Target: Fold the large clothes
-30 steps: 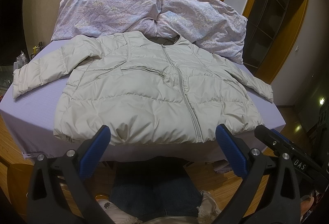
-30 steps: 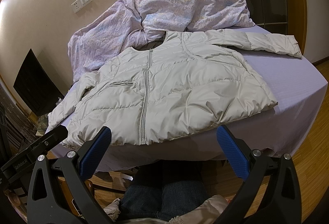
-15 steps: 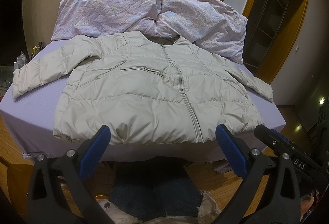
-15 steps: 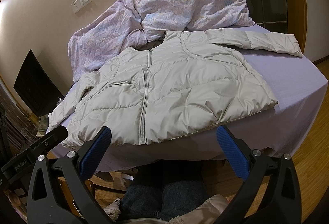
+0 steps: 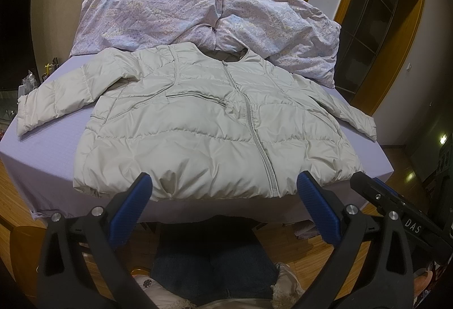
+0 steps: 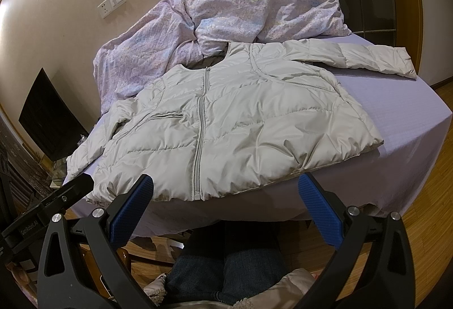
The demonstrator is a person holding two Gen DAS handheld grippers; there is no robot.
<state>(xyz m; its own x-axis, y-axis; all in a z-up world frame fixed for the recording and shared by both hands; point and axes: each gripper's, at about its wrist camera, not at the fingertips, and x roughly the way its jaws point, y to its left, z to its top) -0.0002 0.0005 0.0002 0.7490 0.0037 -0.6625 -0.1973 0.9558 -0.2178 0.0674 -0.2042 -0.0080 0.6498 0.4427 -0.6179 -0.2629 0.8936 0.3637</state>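
Both tools, left tool (image 5: 223,190) and right tool (image 6: 225,191), hang with blue-padded jaws wide apart, holding nothing.

Spread flat, zipped and face up on the lavender-sheeted bed (image 5: 51,144), the pale grey quilted puffer jacket (image 5: 215,122) looks unfolded; folding seems not yet begun. Next, I'd guess, each tool takes a sleeve inward. No containers visible.

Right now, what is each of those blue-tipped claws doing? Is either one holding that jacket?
Left gripper: open, holding nothing, short of the jacket.
Right gripper: open, holding nothing.
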